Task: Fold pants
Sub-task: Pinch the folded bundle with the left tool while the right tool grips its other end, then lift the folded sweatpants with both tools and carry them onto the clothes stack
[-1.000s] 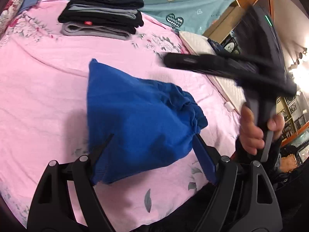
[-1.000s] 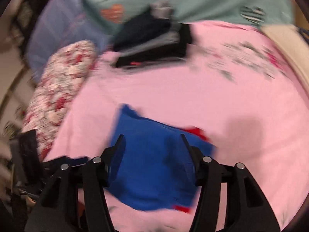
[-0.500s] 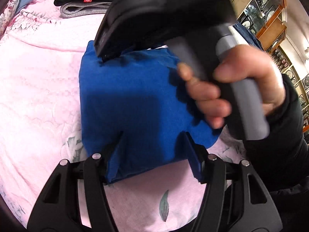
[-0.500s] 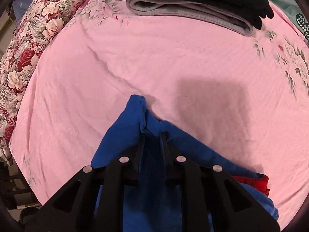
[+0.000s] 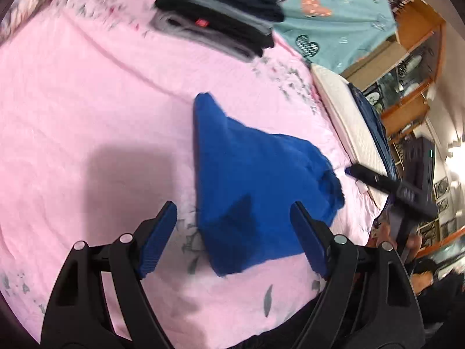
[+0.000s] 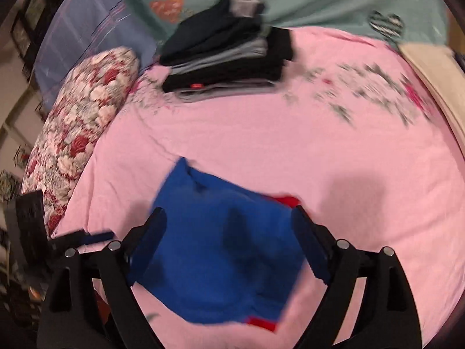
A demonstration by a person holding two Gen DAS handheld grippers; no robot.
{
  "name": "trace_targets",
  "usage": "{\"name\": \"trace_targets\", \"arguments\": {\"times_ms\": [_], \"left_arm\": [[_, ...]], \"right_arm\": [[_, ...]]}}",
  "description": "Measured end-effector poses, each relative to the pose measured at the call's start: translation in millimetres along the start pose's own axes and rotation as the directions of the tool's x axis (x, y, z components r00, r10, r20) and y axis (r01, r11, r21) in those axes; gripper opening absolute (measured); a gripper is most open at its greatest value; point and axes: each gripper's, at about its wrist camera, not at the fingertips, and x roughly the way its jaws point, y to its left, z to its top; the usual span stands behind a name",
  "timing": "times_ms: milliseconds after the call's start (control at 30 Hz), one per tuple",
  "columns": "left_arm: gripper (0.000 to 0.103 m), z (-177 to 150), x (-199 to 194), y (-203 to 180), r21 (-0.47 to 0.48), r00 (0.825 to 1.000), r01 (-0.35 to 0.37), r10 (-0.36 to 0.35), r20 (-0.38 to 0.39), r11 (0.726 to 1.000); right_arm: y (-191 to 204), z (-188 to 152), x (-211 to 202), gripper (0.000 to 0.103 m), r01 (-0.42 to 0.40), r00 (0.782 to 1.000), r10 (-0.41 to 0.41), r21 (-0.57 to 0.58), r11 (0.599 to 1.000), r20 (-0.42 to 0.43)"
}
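Note:
The blue pants [image 5: 255, 186] lie folded into a compact bundle on the pink bedsheet [image 5: 87, 116]. In the right wrist view the pants [image 6: 221, 250] show red trim at the near and far right edges. My left gripper [image 5: 232, 226] is open and empty, hovering just above the bundle's near edge. My right gripper [image 6: 229, 232] is open and empty above the bundle. The right gripper also shows at the right of the left wrist view [image 5: 386, 183], and the left one at the lower left of the right wrist view [image 6: 87, 237].
A stack of folded dark and grey clothes [image 5: 221, 14] [image 6: 229, 58] sits at the far side of the bed. A floral pillow [image 6: 78, 125] lies at the left. A teal blanket [image 5: 334, 8] and wooden cabinets [image 5: 415, 67] lie beyond the bed.
My right gripper has let go of the blue pants, opened and pulled back to the right. My left gripper has opened wider and lifted back. The bundle rests on the bed.

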Motion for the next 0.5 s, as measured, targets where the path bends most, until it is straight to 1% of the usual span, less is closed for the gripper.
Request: {"name": "trace_targets", "arguments": {"times_ms": [67,167,200,233,267,300,333,400,433,500], "left_arm": [[0.082,2,20,4,-0.036,0.998,0.032,-0.034,-0.060,0.999],[0.082,4,45,7,-0.074,0.991,0.040,-0.049,-0.122,0.996],[0.082,2,50,5,-0.083,0.989,0.052,-0.063,-0.132,0.995],[0.082,3,53,3,-0.079,0.990,0.062,-0.072,-0.122,0.995],[0.082,4,57,1,-0.083,0.986,0.090,-0.101,-0.136,0.992],[0.084,8,63,-3,-0.090,0.980,0.117,-0.130,-0.152,0.989],[0.087,12,69,-7,-0.087,0.977,0.127,-0.139,-0.159,0.988],[0.090,11,74,-11,-0.071,0.975,0.130,-0.141,-0.170,0.989],[0.090,14,79,-13,-0.073,0.972,0.143,-0.153,-0.176,0.987],[0.091,17,83,-10,-0.080,0.966,0.166,-0.179,-0.184,0.983]], "right_arm": [[-23,-21,-5,0.088,-0.001,1.000,0.002,0.071,0.997,-0.007],[-42,-45,2,0.088,-0.017,0.999,0.024,0.153,0.988,-0.042],[-47,-50,4,0.088,-0.025,0.998,0.035,0.175,0.984,-0.057],[-53,-54,8,0.087,-0.032,0.996,0.048,0.203,0.979,-0.073],[-58,-56,7,0.087,-0.040,0.995,0.059,0.220,0.975,-0.081],[-62,-57,8,0.087,-0.055,0.993,0.077,0.237,0.970,-0.084],[-63,-56,7,0.088,-0.065,0.993,0.088,0.245,0.967,-0.084],[-67,-53,12,0.088,-0.085,0.989,0.113,0.262,0.961,-0.094],[-66,-52,15,0.087,-0.095,0.987,0.126,0.266,0.959,-0.101],[-64,-48,30,0.088,-0.131,0.975,0.174,0.275,0.953,-0.138]]}}
